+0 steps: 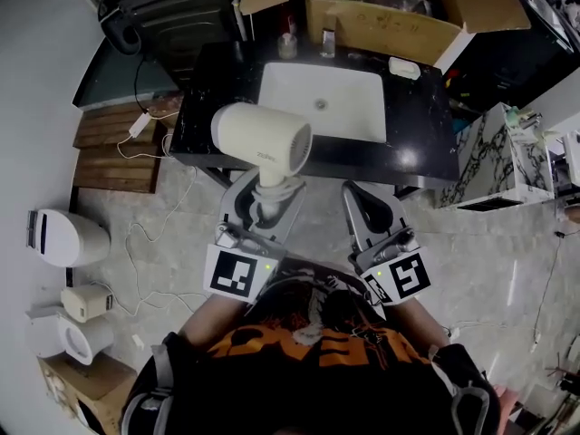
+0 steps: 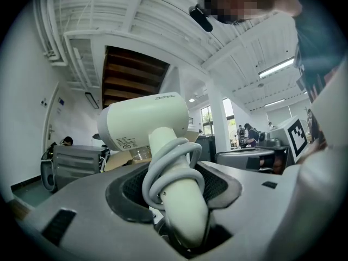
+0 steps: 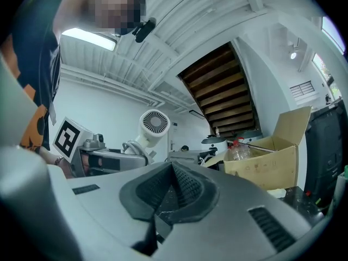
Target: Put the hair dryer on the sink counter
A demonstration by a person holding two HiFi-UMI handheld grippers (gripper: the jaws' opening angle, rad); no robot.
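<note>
A cream-white hair dryer (image 1: 263, 139) stands upright in my left gripper (image 1: 269, 193), which is shut on its handle with the grey cord coiled round it. It hangs in the air just in front of the black sink counter (image 1: 417, 125), near the front left corner of the white basin (image 1: 323, 102). The left gripper view shows the hair dryer (image 2: 147, 121) rising from between the pads of the left gripper (image 2: 179, 186). My right gripper (image 1: 362, 202) is beside it, shut and empty. In the right gripper view the right gripper (image 3: 173, 173) has its pads meeting, with the hair dryer (image 3: 152, 125) off to the left.
A faucet (image 1: 327, 39), a small cup (image 1: 287, 45) and a soap dish (image 1: 404, 68) stand along the counter's back. Behind is an open cardboard box (image 1: 381, 25). A black case (image 1: 172, 12), wooden boards (image 1: 113, 152), white appliances (image 1: 68, 238) and loose cables are at the left.
</note>
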